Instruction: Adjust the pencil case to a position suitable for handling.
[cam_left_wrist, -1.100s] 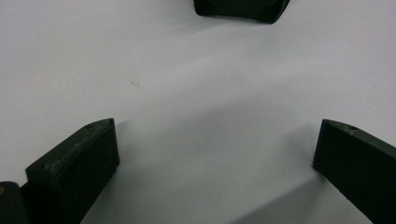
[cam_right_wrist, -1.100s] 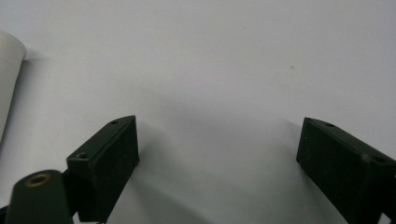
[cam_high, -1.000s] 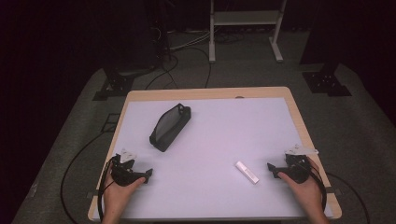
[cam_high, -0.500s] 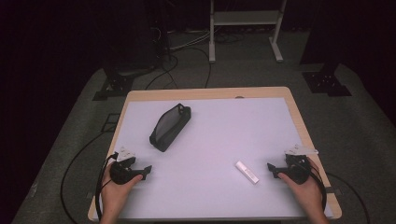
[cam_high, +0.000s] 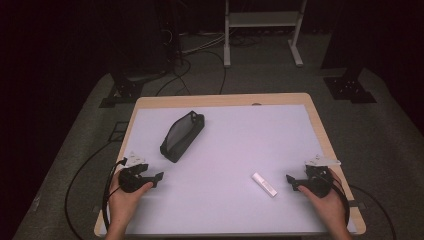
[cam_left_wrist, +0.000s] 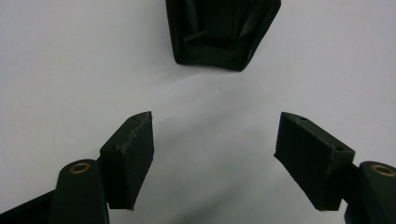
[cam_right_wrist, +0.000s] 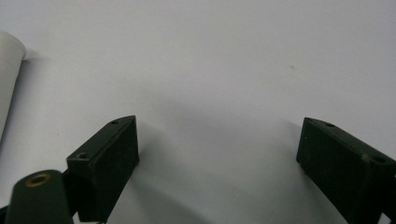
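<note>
A black zip pouch (cam_high: 182, 136) lies slanted on the left half of the white table top (cam_high: 235, 145). Its near end shows ahead of the left jaws in the left gripper view (cam_left_wrist: 219, 37). My left gripper (cam_high: 159, 176) rests near the front left corner, just short of the pouch. It is open (cam_left_wrist: 215, 154); its jaws have just been closing with nothing between them. A small white stick (cam_high: 264, 184) lies at the front right. My right gripper (cam_high: 291, 183) points at it from the right, open and empty (cam_right_wrist: 217, 154). The stick's end (cam_right_wrist: 9, 70) shows at that view's left edge.
The table has a wooden rim (cam_high: 320, 135) and stands on grey carpet. Cables (cam_high: 195, 50) and a white metal stand (cam_high: 262, 20) lie on the floor beyond the far edge. A black cable (cam_high: 82, 175) trails off the table's left side.
The left gripper's jaws have narrowed a little and the hand has crept slightly toward the pouch. The right hand, the pouch and the white stick have stayed put.
</note>
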